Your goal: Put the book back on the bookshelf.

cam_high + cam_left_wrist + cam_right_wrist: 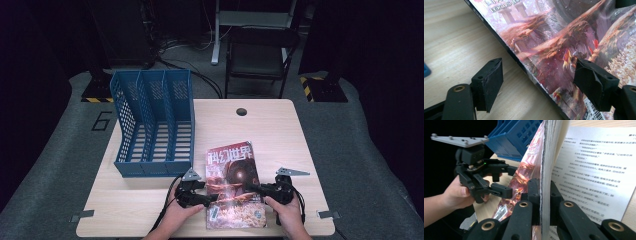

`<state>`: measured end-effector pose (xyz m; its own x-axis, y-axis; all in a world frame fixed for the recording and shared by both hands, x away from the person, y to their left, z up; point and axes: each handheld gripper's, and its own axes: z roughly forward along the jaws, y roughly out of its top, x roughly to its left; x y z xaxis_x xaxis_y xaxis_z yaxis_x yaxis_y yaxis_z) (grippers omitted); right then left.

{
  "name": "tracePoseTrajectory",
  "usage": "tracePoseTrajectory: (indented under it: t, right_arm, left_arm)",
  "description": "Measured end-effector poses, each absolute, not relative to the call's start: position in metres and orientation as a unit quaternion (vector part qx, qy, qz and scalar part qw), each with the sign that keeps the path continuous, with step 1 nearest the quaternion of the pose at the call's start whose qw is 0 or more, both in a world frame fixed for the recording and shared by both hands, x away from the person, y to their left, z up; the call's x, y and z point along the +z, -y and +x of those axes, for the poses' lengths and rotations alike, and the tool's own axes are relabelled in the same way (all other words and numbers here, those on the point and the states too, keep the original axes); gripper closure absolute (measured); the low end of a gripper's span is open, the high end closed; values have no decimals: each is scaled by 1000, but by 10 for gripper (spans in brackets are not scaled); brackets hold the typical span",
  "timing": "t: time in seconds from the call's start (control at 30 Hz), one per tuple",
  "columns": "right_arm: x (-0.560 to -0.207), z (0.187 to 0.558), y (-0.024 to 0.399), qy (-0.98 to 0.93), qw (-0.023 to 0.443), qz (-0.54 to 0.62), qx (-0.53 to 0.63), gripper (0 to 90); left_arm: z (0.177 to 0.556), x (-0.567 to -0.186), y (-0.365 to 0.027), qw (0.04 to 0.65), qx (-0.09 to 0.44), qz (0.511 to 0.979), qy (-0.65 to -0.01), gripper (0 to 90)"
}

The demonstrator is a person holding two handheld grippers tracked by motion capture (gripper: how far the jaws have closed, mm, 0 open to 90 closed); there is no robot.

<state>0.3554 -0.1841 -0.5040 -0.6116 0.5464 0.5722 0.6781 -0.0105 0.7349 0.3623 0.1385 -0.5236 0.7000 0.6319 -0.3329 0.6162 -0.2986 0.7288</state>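
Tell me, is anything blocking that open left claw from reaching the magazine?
Nothing visible. The left gripper is open with the magazine's spine edge between its jaws, over bare table. The right gripper pinches a sheaf of pages.

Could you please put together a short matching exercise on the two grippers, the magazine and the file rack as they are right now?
Things:
1. left gripper
2. right gripper
3. magazine
4. blue file rack

States:
A. stands empty at the table's left
B. jaws open over the cover's edge
C. jaws clamped on a bundle of pages
D. partly lifted open, printed page showing

Pairs: 1-B, 2-C, 3-D, 4-A
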Motion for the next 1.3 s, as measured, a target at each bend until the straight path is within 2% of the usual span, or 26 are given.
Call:
tracePoseTrajectory:
  t: [0.13,0.2,0.37,0.73,0.97,1.3]
  right_arm:
    - [-502,354,183,699,62,-430,-568,855]
    - [-501,353,183,699,60,-427,-571,854]
    - [-500,351,184,697,60,-426,-574,854]
    - [-498,349,185,695,63,-421,-579,853]
    - [-497,350,187,693,60,-418,-584,853]
    - [-493,350,184,702,46,-414,-578,849]
  left_arm:
    - [363,-525,-136,457,-20,800,-388,227]
    - [363,-525,-135,464,-21,803,-374,299]
    - [363,-522,-136,463,-24,807,-365,339]
    - [365,-515,-143,474,-51,789,-387,478]
    - [366,-508,-148,483,-54,784,-386,563]
    - [359,-491,-149,484,-17,796,-363,651]
